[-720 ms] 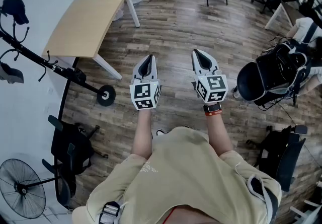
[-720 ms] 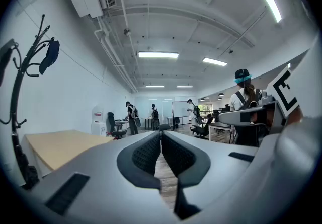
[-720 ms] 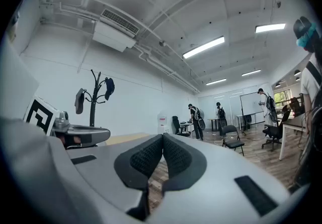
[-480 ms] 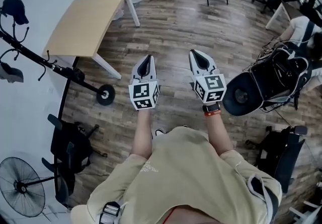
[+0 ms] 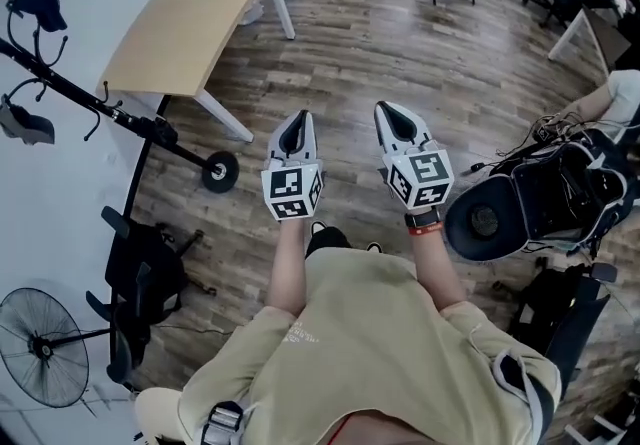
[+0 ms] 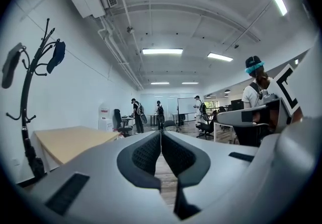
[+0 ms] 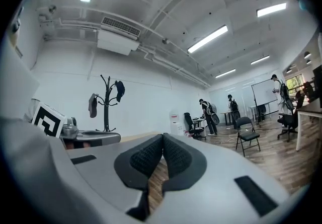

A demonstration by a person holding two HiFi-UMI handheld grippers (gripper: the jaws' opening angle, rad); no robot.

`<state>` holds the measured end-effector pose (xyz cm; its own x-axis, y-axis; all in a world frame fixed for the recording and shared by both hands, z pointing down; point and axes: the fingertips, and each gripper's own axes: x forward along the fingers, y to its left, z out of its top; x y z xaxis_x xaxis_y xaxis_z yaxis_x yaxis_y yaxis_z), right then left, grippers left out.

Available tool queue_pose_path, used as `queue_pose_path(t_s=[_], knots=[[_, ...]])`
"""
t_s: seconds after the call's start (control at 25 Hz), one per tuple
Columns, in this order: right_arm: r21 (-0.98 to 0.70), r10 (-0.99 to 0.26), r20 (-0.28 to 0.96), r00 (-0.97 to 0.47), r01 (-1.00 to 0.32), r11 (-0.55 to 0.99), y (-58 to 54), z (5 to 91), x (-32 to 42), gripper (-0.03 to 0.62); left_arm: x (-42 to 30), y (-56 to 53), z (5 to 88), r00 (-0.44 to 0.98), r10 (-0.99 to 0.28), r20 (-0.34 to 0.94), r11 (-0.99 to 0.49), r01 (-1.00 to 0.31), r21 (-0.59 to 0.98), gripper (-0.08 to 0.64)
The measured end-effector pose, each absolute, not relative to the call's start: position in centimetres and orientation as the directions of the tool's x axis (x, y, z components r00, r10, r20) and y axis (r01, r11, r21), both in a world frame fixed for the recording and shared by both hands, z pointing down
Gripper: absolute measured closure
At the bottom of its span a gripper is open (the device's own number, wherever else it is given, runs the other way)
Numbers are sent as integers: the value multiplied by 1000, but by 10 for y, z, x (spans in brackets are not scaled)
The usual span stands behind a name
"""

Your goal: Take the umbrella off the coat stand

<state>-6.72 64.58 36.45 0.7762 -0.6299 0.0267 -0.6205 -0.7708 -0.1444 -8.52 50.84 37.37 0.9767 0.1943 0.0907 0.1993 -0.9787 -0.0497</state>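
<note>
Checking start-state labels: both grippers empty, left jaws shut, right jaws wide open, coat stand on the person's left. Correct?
No: the right gripper is shut too; the right gripper view shows its jaws together, nothing between. Rest holds: left gripper shut and empty, coat stand on the person's left.

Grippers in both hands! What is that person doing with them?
A person stands in a big room and holds the left gripper and the right gripper level out in front. Both are shut and empty. The coat stand is off to the person's left by the white wall, next to a wooden table. A few dark things hang on it, but neither gripper has reached it yet.
</note>
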Motion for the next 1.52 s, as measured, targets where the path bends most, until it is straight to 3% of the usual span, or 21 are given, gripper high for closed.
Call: queue_pose_path(t_s=[0.44, 0.8, 1.2, 1.36, 1.52], knots=[[-161, -698, 56, 714, -683, -712, 519, 377, 28, 578, -5, 387, 383, 989, 115, 92, -992, 120, -50, 535], [-139, -821, 62, 567, -810, -570, 333, 354, 94, 581, 41, 219, 369, 995, -62, 76, -998, -61, -18, 535], [-160, -944, 65, 323, -931, -329, 111, 351, 108, 581, 41, 33, 355, 961, -270, 58, -963, -268, -38, 535], [-161, -973, 39, 228, -959, -232, 32, 345, 96, 581, 26, -35, 359, 937, -343, 62, -936, -347, 63, 535], [-158, -988, 53, 145, -976, -152, -28, 350, 79, 581, 8, -86, 362, 915, -401, 50, -914, -404, 51, 535]])
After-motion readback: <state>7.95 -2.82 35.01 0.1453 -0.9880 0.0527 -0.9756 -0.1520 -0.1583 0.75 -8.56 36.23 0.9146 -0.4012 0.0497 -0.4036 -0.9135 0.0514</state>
